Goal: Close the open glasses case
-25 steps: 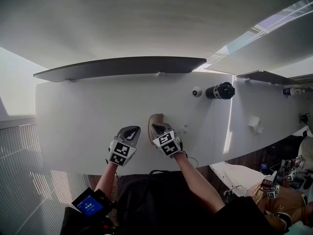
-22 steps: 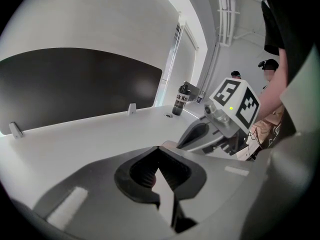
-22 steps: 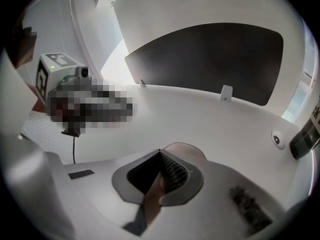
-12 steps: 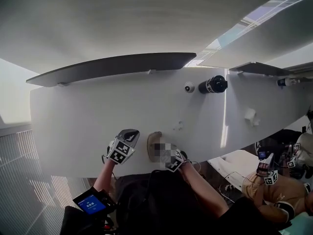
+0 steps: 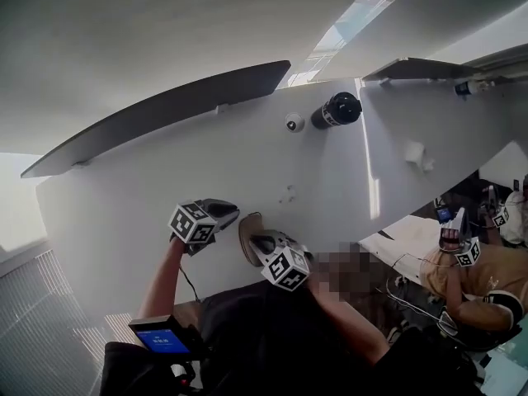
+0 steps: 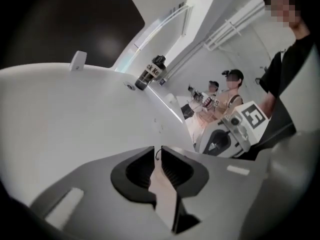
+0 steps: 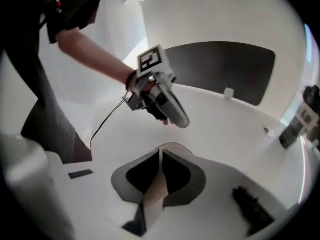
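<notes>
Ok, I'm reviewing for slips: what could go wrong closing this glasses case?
The glasses case lies near the table's front edge, so a push from the shut right gripper could slide it off. The left gripper, whose jaws have just been opening with nothing between them, stands beside the case, not on it, so the case may skid.

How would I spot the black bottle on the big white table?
Find the long white table and follow it to its far edge, just past the right end of the dark grey panel. There stands the black cylindrical bottle, beside a small white round thing. It is the only tall, dark thing there, with a pale label band.
</notes>
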The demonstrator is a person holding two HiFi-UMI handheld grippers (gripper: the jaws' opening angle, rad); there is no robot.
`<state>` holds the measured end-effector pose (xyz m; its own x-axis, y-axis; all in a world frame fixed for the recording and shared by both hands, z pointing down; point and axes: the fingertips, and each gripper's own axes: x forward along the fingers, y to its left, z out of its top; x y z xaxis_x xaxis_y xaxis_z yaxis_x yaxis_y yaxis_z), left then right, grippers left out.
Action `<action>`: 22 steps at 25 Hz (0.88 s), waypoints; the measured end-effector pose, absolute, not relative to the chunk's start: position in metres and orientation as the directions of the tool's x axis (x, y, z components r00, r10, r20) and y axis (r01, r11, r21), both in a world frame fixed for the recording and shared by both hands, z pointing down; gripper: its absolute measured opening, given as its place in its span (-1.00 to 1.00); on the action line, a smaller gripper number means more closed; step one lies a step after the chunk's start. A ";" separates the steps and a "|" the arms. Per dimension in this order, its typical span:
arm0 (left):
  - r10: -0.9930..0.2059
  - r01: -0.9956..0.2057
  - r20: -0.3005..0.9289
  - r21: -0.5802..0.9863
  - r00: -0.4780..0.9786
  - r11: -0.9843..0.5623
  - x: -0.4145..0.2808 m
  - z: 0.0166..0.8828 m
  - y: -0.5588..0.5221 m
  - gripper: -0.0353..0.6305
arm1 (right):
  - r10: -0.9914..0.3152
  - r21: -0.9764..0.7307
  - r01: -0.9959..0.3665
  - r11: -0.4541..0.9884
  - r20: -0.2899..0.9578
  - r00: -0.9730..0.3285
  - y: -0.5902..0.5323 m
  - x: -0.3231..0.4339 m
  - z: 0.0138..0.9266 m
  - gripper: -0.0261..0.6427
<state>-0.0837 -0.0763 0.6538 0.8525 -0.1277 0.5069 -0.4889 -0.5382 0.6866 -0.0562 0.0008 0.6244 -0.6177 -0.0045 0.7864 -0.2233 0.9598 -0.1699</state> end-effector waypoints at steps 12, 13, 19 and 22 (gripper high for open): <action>0.050 -0.437 0.553 0.707 0.832 -0.556 -0.066 0.683 -0.075 -0.70 | -0.145 -0.014 -0.415 0.910 0.926 -0.349 -0.002 -0.062 0.644 -0.36; 0.076 -0.423 0.550 0.716 0.831 -0.556 -0.063 0.683 -0.073 -0.70 | -0.163 0.014 -0.397 0.918 0.924 -0.345 0.000 -0.063 0.646 -0.35; 0.336 -0.292 0.522 0.787 0.784 -0.543 -0.047 0.675 -0.053 -0.68 | -0.124 0.057 -0.161 0.985 0.889 -0.441 0.024 -0.067 0.647 -0.33; 0.477 -0.244 0.496 0.833 0.726 -0.496 -0.043 0.671 -0.034 -0.67 | 0.003 0.042 0.084 0.996 0.877 -0.480 0.051 -0.059 0.646 -0.33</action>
